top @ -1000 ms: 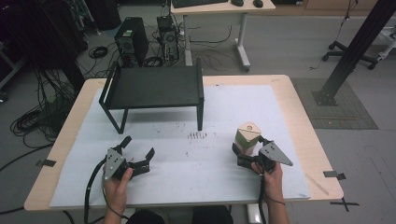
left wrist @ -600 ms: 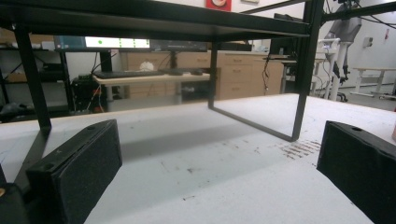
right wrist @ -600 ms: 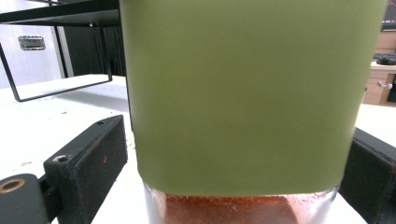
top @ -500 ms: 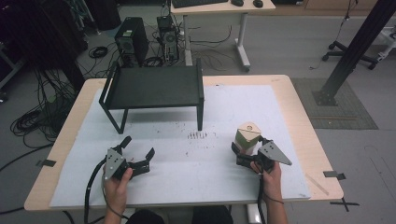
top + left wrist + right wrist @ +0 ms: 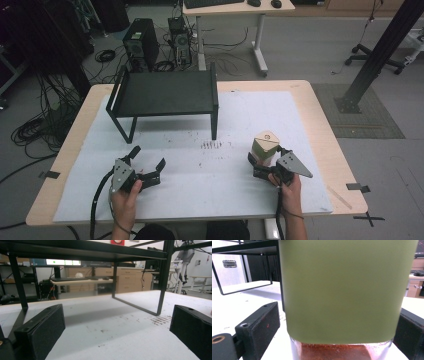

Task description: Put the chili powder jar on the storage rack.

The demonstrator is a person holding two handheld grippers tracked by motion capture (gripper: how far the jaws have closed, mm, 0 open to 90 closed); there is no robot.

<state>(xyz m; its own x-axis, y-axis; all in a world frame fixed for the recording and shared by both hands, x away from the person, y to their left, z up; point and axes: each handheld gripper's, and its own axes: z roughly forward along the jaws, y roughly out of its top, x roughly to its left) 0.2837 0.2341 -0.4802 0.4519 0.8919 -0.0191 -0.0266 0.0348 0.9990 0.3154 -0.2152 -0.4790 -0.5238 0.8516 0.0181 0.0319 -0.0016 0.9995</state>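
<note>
Green-sleeved jar (image 5: 264,146) stands between the right gripper's (image 5: 260,165) parted jaws—left gripper (image 5: 148,164) wide open, empty.

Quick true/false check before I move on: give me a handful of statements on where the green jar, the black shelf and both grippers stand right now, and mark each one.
1. The green jar stands upright on the white mat. True.
2. The right gripper is shut on the jar. False: the jar stands between its jaws, but a gap shows at the jaw on the left of the right gripper view.
3. The left gripper holds a jar too. False: its jaws are open, with nothing between them.
4. The black shelf has nothing on top. True.
5. The jar sits under the shelf. False: it stands in the open, to the shelf's right and nearer the person.
</note>
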